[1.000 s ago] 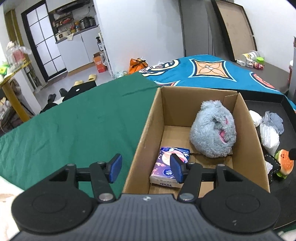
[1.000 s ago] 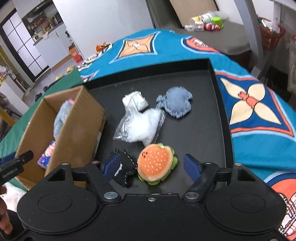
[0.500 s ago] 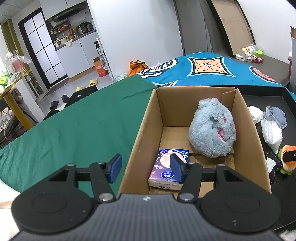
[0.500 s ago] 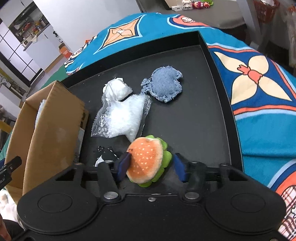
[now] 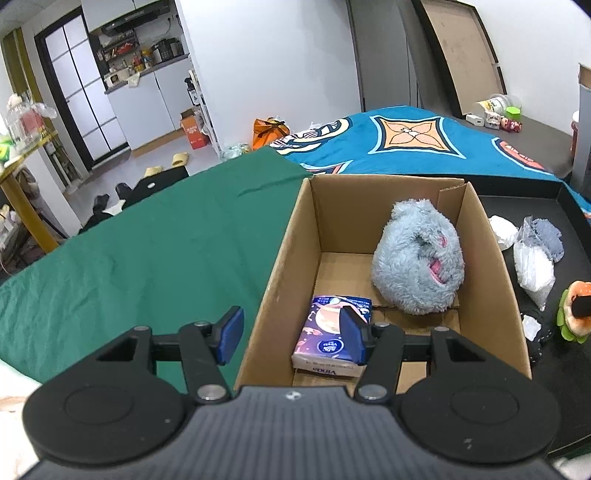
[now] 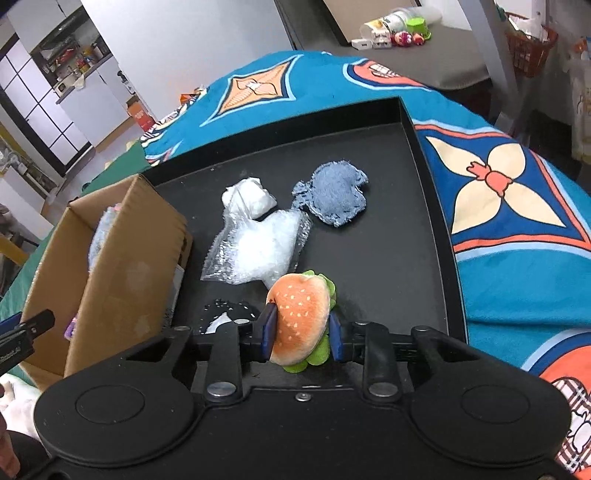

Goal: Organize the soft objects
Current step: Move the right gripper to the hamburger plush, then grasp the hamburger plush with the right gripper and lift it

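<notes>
My right gripper (image 6: 300, 336) is shut on a plush hamburger (image 6: 301, 323) and holds it tilted just above the black tray (image 6: 388, 258). The hamburger also shows at the right edge of the left wrist view (image 5: 574, 312). On the tray lie a clear plastic bag (image 6: 258, 247), a white wad (image 6: 249, 197), a blue-grey cloth (image 6: 338, 197) and a small black item (image 6: 225, 314). My left gripper (image 5: 291, 339) is open and empty, straddling the left wall of the cardboard box (image 5: 280, 266). The box holds a grey fluffy plush (image 5: 419, 262) and a tissue pack (image 5: 332, 330).
The box (image 6: 122, 258) stands on a green cloth (image 5: 147, 251) beside the tray's left side. A blue patterned cloth (image 6: 517, 206) lies under and to the right of the tray. Small toys and containers (image 6: 397, 29) sit on a grey surface at the back.
My right gripper has come down around the hamburger, closed on it and lifted it slightly. The left gripper has stayed open over the box and barely moved.
</notes>
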{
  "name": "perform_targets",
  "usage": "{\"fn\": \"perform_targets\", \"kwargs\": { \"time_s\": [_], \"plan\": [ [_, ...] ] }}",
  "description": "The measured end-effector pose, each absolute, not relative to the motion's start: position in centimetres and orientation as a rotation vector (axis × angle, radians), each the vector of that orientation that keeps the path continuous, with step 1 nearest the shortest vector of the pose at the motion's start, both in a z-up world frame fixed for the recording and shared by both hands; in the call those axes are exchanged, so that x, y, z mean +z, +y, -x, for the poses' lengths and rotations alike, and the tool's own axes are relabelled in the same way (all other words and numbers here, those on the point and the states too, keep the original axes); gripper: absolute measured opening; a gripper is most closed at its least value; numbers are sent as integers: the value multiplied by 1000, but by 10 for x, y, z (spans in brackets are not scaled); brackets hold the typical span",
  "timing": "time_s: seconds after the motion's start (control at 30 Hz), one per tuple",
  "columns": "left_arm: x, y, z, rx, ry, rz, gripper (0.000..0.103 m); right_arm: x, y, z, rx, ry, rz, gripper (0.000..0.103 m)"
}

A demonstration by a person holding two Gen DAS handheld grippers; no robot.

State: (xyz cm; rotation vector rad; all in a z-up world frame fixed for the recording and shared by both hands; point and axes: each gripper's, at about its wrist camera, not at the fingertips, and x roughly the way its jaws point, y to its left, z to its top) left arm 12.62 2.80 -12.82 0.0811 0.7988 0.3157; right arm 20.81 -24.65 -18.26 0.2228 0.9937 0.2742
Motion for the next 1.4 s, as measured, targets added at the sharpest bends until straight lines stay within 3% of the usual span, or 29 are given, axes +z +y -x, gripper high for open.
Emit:
{"fn": "perform_targets", "kwargs": {
  "time_s": [1.4],
  "plan": [
    [-117, 73, -110, 268, 796, 146, 56, -81, -167, -180, 354, 738, -10, 29]
  ]
}}
